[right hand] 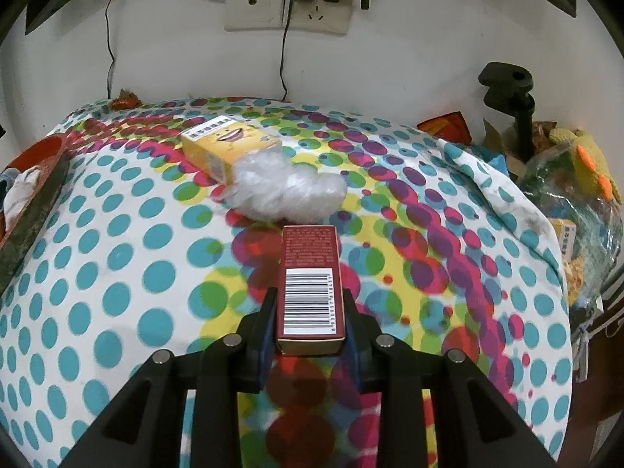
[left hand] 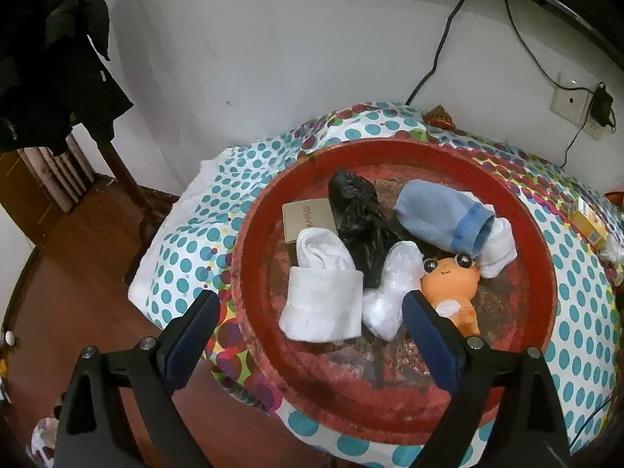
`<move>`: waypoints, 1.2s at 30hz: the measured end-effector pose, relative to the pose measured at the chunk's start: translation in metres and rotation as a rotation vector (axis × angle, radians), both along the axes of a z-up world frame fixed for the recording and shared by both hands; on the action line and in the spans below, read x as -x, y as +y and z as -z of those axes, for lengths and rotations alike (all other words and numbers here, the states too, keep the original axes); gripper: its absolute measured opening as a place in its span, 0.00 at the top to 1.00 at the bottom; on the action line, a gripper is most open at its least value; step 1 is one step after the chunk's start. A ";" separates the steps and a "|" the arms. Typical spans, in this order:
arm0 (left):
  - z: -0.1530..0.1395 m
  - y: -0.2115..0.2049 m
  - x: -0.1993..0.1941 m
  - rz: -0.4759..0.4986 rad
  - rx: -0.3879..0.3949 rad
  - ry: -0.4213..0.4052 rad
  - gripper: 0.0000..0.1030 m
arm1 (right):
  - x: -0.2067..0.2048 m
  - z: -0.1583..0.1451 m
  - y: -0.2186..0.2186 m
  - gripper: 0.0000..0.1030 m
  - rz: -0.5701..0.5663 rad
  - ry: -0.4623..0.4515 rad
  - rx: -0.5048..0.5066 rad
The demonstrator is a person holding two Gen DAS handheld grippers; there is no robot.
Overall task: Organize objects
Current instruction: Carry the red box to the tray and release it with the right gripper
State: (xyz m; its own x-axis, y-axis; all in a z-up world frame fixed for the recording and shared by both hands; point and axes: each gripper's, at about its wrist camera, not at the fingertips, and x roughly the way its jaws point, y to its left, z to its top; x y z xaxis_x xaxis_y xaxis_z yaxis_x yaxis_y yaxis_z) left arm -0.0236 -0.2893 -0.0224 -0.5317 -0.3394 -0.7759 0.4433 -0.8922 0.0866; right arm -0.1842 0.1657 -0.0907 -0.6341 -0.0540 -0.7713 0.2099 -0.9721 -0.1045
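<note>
So I'm about halfway through tidying. My left gripper [left hand: 312,308] is wide open with nothing in it, hanging over the near side of the red tray [left hand: 518,210]. The tray sits on the polka-dot cloth [left hand: 187,241] covering the tabletop, toward its left edge.

In the tray so far, counted: one rolled white sock [left hand: 321,296] nearest me, one black plastic bag [left hand: 358,222], one tan card [left hand: 308,220] at the far-left side, one crumpled clear bag [left hand: 390,296], one orange frog toy [left hand: 454,284], one light blue mitten [left hand: 440,218], and one more white sock [left hand: 497,249] tucked under it. Seven things, I reckon.

My right gripper [right hand: 310,318] is clamped tight on one dark red box [right hand: 310,284], barcode side up, held over the middle of the cloth. That's presumably going in next.

Still loose on the cloth: one yellow box [right hand: 226,144] with a smiley face, and one wad of clear plastic [right hand: 284,191] touching it, both toward the far edge. The clutter off the right edge I can't sort out.
</note>
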 end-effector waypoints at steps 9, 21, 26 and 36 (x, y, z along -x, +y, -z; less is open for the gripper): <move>-0.002 -0.012 -0.028 -0.050 0.002 0.024 0.05 | -0.043 -0.024 -0.043 0.71 -0.114 0.009 0.053; 0.003 -0.018 -0.043 -0.082 0.011 -0.002 0.04 | -0.066 -0.056 -0.193 0.71 -0.401 0.035 0.125; 0.002 -0.015 -0.042 -0.075 0.032 -0.011 0.04 | -0.068 -0.050 -0.244 0.71 -0.477 0.014 0.127; 0.004 -0.015 -0.036 -0.068 0.024 -0.022 0.04 | -0.066 -0.031 -0.302 0.71 -0.536 -0.039 0.099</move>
